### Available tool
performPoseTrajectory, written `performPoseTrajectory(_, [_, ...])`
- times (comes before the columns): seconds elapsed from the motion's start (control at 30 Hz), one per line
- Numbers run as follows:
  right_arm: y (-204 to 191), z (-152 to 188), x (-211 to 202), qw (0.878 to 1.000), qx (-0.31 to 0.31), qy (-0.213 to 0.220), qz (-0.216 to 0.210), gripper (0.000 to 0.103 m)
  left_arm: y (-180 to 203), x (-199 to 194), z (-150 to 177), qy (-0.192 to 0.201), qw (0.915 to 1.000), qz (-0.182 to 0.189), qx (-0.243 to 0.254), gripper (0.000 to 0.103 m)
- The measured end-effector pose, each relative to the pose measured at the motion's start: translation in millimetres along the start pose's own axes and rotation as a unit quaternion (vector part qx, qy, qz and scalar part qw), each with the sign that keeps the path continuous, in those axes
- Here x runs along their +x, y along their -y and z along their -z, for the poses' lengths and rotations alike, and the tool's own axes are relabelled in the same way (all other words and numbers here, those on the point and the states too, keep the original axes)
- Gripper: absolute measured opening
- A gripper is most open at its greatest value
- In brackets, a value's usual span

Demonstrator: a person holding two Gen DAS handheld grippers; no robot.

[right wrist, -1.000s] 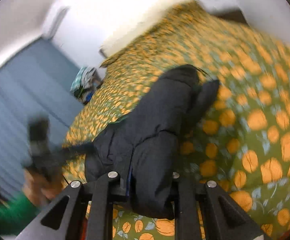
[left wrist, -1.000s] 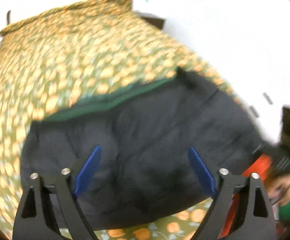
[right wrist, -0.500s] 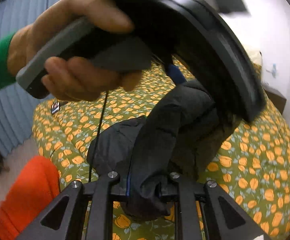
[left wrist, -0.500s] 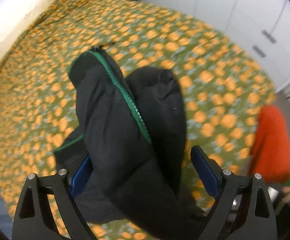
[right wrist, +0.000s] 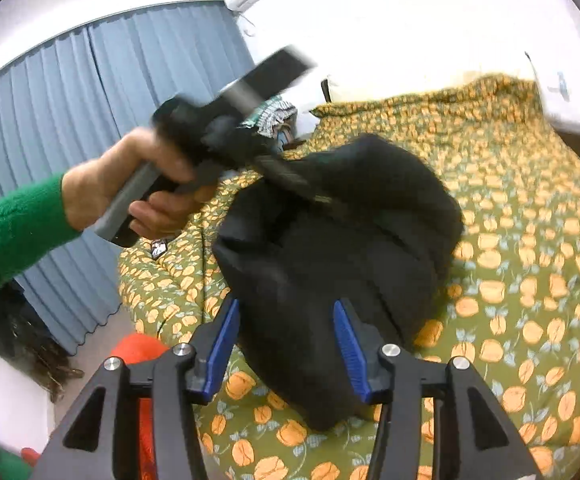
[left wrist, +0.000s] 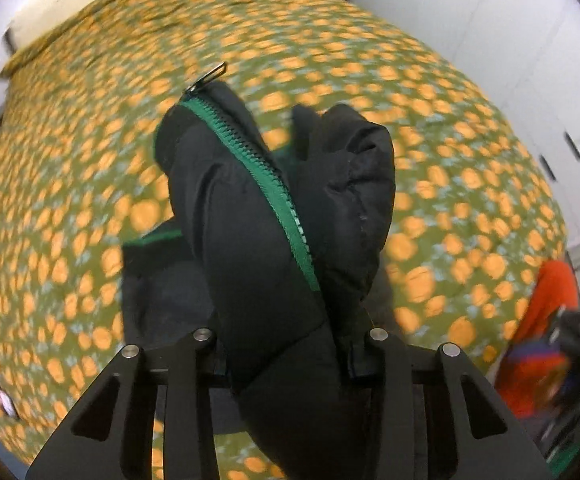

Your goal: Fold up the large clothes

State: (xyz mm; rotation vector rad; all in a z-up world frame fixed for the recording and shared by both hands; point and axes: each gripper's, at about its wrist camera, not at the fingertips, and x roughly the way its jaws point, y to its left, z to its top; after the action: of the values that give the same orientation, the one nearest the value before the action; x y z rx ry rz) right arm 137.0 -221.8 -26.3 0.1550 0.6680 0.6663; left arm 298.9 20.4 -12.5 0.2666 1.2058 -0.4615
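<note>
Left gripper (left wrist: 286, 360) clamps the bunched black jacket (left wrist: 274, 216), right gripper (right wrist: 286, 336) hangs open around it holding nothing, so puffy fabric may slip and unfold.

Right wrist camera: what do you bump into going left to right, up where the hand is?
Green sleeve → hand holding the left tongs → black jacket → orange-flowered bedspread.
</note>
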Motion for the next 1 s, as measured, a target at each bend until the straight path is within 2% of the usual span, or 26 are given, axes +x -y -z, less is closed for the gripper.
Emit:
performPoseTrajectory(0.03, [4,1,3,1.000,0.004,-0.006,0.010,0.050,-16,5,7,-0.003,0.9999,0.002,-0.016,0.040])
performPoseTrajectory(0.13, [29,2,18,0.997,0.076,-0.021,-0.022,0.050,-64,20,27,-0.009,0.9971,0.014,-0.074,0.041])
performPoseTrajectory(0.3, [20,-4,58,0.997,0.050,-0.053,0.002,0.050,-113,43,52,-0.008,0.9911,0.036,-0.128,0.047])
performPoseTrajectory(0.5, [-10,2,123,0.994,0.028,-0.103,-0.008,0.050,-140,62,65,-0.001,0.9905,0.045,-0.130,0.050])
performPoseTrajectory(0.6, [-15,15,157,0.989,0.035,-0.142,0.006,0.050,-157,77,73,-0.004,0.9889,0.045,-0.141,0.053])
performPoseTrajectory(0.8, [-16,34,204,0.980,0.032,-0.195,0.027,0.049,-188,111,94,-0.004,0.9755,0.095,-0.198,0.058])
performPoseTrajectory(1.0, [-12,44,233,0.974,0.034,-0.218,0.050,0.049,-197,135,104,0.006,0.9668,0.111,-0.230,0.060])
